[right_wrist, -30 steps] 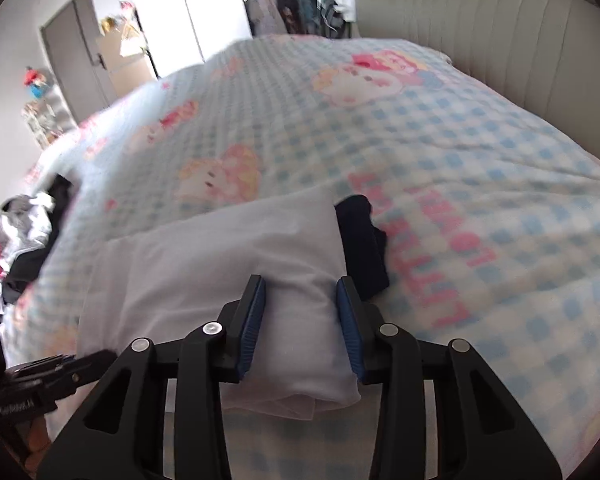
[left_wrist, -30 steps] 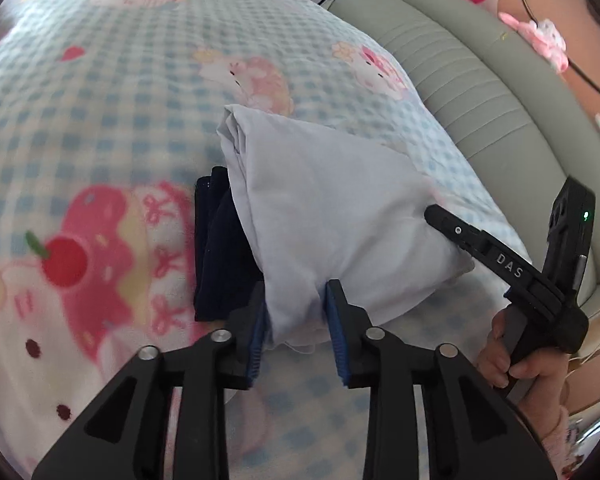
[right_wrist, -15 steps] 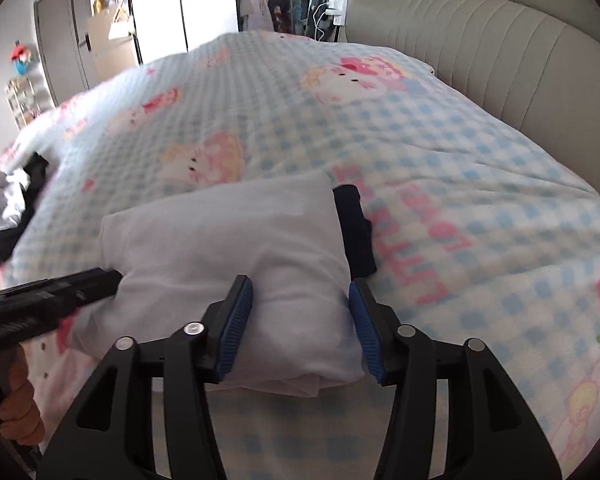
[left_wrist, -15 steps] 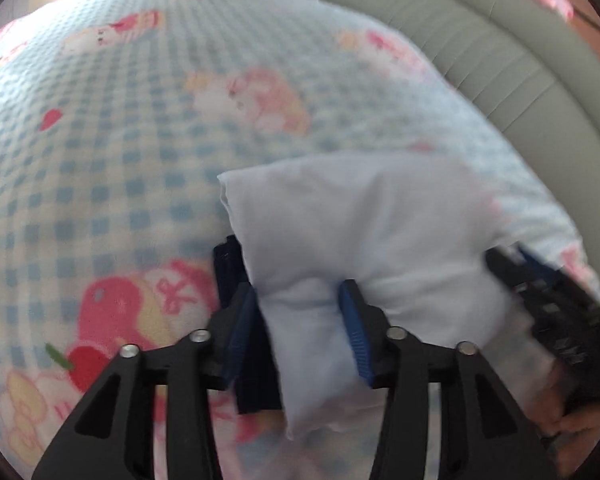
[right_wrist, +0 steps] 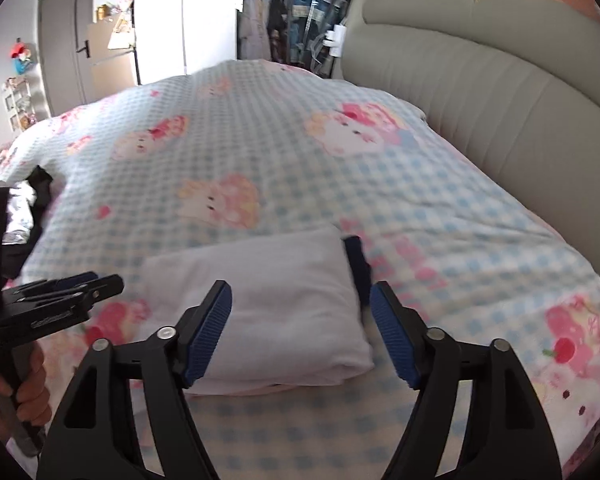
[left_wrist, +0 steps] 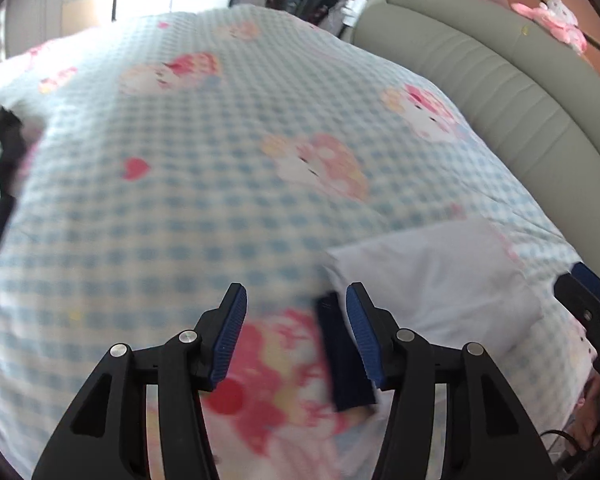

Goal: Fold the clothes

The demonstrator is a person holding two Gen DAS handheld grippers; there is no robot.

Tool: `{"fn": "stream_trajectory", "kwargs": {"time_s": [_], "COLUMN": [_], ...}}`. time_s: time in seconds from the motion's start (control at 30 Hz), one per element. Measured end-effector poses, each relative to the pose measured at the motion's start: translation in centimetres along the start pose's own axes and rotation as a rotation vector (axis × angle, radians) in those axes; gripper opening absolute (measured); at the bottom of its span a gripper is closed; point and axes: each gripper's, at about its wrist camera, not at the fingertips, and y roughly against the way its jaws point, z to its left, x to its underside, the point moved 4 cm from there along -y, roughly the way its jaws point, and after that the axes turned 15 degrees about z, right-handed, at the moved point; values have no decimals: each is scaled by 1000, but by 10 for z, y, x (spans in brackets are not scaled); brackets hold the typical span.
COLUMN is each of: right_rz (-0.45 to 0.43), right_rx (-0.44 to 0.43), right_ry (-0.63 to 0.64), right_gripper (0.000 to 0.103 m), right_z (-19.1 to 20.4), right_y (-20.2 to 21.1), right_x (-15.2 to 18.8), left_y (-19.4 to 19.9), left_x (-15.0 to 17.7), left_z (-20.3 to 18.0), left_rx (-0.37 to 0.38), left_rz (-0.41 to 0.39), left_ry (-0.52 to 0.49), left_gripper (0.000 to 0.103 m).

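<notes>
In the left wrist view, the left gripper (left_wrist: pixel 296 340) hangs over the bed (left_wrist: pixel 204 184), its jaws spread apart and holding nothing. The folded white garment (left_wrist: pixel 440 280) lies on the checked blanket near the right edge of the bed, close to the grey headboard (left_wrist: pixel 500 88), and a dark blue garment (left_wrist: pixel 342 360) shows from under its left side, just beside the right blue pad. The right gripper (left_wrist: pixel 588 304) is partly seen at the far right, past the white garment. In the right wrist view, the right gripper (right_wrist: pixel 300 336) has its jaws spread wide, one on each side of the folded white garment (right_wrist: pixel 276 304) and not pressing it. The dark blue garment (right_wrist: pixel 358 268) shows at the right side of the white one. The left gripper (right_wrist: pixel 76 288) is at the left, apart from the cloth, held by a hand (right_wrist: pixel 24 392). Some dark clothes (right_wrist: pixel 28 208) lie at the left edge of the bed (right_wrist: pixel 300 160).
</notes>
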Motion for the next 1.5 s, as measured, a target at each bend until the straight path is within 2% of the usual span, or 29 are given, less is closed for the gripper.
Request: {"fn": "stream_trajectory", "kwargs": {"time_s": [0.13,0.33,0.47,0.63,0.73,0.8,0.87,1.2,1.37,1.5], "right_rz": [6,55,58,50,49,39,15,45,52,55], "right_rx": [-45,-109,-156,-222,-231,-231,-221,-293,-295,-269], "right_ry": [58,120,189,214,211,217,240,265,258,263], "right_gripper": [79,79,79,79,79,79,79,79,79,79], "right_z": [45,127,187,243,261,268,272,258,241,228], "right_y": [8,10,22,44,59,72,87,140,162,171], "right_x": [-3,5,17,37,58,76,98,194,241,272], "left_y": [41,101,136,174,194,205,213,229,249,259], "left_x": [6,29,53,100,137,163,188,303,341,364], "left_z": [45,123,172,206,207,204,199,147,122,112], "left_rx": [-37,-151,-209,-281,-323,-397,-409,-339,-348,-359], "left_rz": [-62,-121,-141,-157,-174,-188,-187,-169,-193,-215], "left_ry": [61,143,209,265,263,280,284,278,269,304], "left_gripper": [60,67,70,74,78,78,78,78,79,83]}}
